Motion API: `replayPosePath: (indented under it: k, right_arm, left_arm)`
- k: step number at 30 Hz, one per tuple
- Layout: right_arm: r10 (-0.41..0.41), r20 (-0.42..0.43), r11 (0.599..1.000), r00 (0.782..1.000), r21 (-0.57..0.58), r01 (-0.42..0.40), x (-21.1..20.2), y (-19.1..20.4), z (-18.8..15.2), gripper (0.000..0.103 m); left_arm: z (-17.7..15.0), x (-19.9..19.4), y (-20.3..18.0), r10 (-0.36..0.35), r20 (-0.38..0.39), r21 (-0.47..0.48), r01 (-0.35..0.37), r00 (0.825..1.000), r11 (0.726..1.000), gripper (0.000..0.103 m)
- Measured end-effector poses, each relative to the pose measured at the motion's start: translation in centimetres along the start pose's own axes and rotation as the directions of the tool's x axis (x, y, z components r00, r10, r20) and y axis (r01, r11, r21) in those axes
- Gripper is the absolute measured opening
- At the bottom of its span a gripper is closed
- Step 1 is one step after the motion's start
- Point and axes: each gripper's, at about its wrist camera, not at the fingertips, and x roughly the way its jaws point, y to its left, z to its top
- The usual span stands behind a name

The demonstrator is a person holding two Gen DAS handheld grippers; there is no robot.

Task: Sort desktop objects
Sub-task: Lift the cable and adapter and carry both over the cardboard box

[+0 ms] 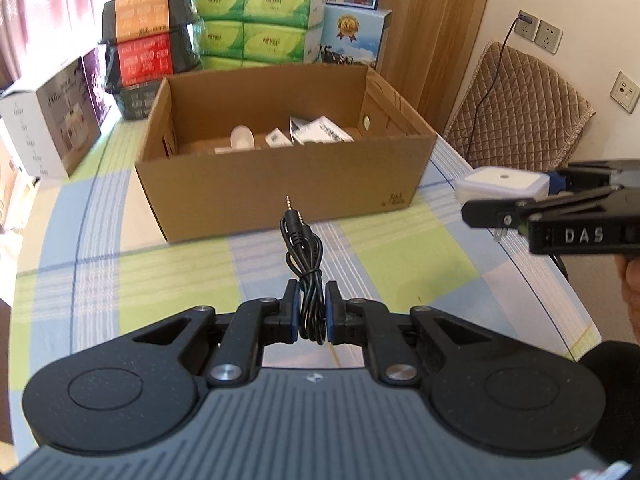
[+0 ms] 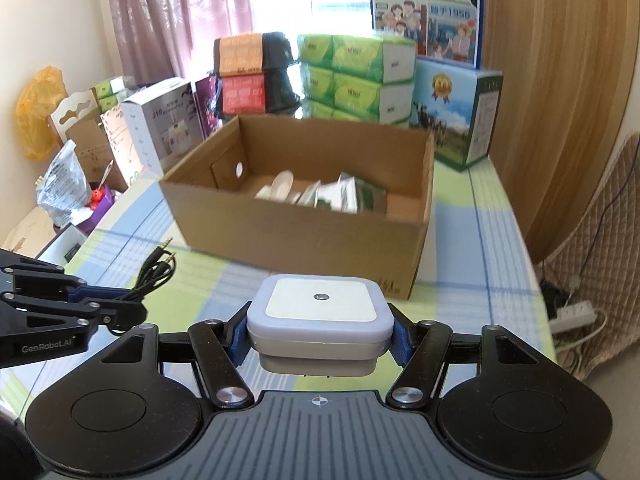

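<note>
My left gripper (image 1: 312, 308) clamps the coiled audio cable (image 1: 306, 264), plugs toward 12 o'clock at the cardboard box (image 1: 280, 184). My right gripper (image 2: 320, 334) grips the white night light (image 2: 318, 312); only the left view shows its prongs.

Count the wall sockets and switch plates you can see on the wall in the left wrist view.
3: two side by side, left socket with a plug in it and right socket, above the quilted chair; one wall plate farther right. Others may be hidden.

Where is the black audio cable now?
The black audio cable is clamped in the left tongs, above the table, before the cardboard box.
</note>
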Motion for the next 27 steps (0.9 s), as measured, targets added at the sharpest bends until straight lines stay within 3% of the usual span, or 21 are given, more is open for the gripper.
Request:
replayPosePath:
  k: [18, 27]
  right_arm:
    - [-0.025, 0.019, 0.997, 1.0, -0.072, 0.026, 4.2, -2.1, 7.7, 0.062]
    - [-0.014, 0.007, 0.998, 1.0, -0.067, 0.015, 7.2, -2.9, 10.8, 0.062]
  left_arm:
    - [9.7, 3.2, 4.1, 0.022, 0.017, 0.049, -0.023, 1.0, 0.999, 0.009]
    - [12.3, 6.5, 5.3, 0.028, -0.001, 0.056, -0.028, 1.0, 0.998, 0.009]
